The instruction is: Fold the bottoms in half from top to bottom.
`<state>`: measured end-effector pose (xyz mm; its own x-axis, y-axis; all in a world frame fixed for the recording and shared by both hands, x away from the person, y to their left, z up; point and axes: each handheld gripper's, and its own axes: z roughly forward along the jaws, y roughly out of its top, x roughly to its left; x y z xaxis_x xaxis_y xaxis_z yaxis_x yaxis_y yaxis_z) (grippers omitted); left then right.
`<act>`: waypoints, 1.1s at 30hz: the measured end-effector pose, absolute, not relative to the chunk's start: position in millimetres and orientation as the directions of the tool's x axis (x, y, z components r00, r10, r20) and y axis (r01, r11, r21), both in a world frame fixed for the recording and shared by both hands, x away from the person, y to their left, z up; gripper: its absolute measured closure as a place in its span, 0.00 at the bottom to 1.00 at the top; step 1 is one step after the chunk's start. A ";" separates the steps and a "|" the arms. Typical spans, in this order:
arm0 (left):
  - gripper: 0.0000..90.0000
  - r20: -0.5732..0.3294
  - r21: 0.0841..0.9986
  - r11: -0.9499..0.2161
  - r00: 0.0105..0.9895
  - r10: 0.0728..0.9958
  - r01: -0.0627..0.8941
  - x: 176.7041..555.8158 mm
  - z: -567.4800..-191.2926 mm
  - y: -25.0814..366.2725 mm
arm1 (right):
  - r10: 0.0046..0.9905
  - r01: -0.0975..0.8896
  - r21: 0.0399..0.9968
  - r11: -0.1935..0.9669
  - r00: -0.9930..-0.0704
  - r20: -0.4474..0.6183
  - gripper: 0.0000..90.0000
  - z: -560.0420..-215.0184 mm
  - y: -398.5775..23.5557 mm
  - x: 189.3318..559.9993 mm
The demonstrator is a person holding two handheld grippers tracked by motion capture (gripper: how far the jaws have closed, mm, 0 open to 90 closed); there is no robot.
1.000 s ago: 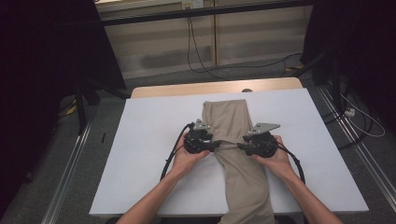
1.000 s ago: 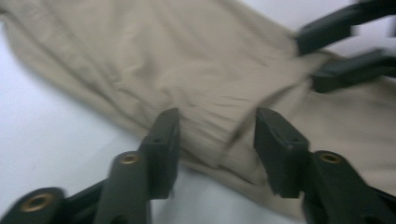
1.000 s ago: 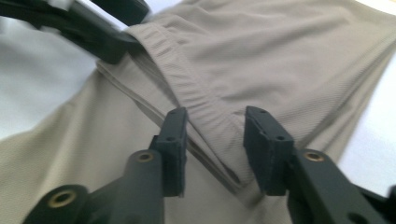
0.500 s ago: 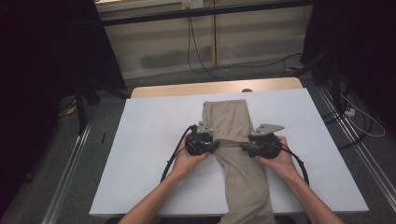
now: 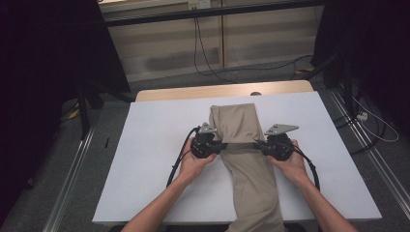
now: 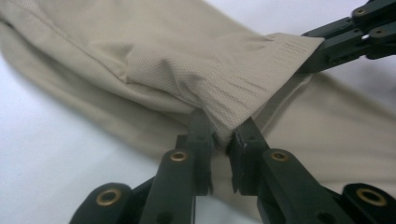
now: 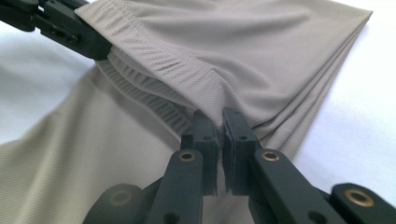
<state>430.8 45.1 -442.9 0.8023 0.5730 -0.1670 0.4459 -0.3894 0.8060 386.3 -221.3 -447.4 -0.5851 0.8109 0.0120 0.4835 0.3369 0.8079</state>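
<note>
- Two grippers pinch one beige garment (image 5: pixel 244 145), a long folded piece of fine-ribbed knit cloth, and both sets of jaws have just been closing with the fabric between them.
- At the left of the high view, the left gripper (image 5: pixel 221 145) sits in the person's left hand (image 5: pixel 194 162) at the garment's left edge; in the left gripper view its jaws are pressed onto a raised corner of the cloth (image 6: pixel 224 93), with the weave bunched and creased where the pads bite.
- The garment lies lengthwise down the middle of the white table (image 5: pixel 145 159): its far end is a neat, squared fold lying flat, and its near end runs off the table's near edge between the person's forearms.
- Between the two grippers, a folded-over edge crosses the cloth as a darker line, and in the gripper views that edge is lifted off the layer beneath.
- The cloth is plain beige with no print; several thin layers show stacked at the fold (image 7: pixel 327 70) in the right gripper view.
- At the right, the right gripper (image 5: pixel 257 144), in the right hand (image 5: pixel 290 164), grips the garment's right edge; its jaws stand nearly together with a thin pleat of cloth (image 7: pixel 219 109) clamped between them.
</note>
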 end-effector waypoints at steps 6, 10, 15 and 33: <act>0.91 -0.187 0.812 -0.394 0.831 0.523 0.431 410.8 -422.5 47.6 | 0.802 0.475 0.820 0.319 -0.596 0.034 0.96 -427.6 -226.9 367.0; 0.91 -0.196 0.815 -0.408 0.859 0.473 0.411 388.3 -415.2 48.5 | 0.788 0.463 0.827 0.319 -0.614 0.040 0.96 -417.4 -231.4 341.2; 0.91 -0.208 0.801 -0.442 0.880 0.427 0.404 358.8 -421.1 43.5 | 0.778 0.469 0.819 0.331 -0.626 0.044 0.96 -416.8 -238.3 307.1; 0.86 -0.247 0.724 -0.562 0.911 0.331 0.401 274.7 -442.8 52.8 | 0.726 0.512 0.768 0.385 -0.682 0.091 0.94 -432.8 -232.4 216.4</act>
<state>274.7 52.8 -442.8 0.9107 0.3307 -0.2475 0.4007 -0.5616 0.7239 216.4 -232.4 -432.8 -0.6820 0.7257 0.0910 0.5118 0.3847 0.7682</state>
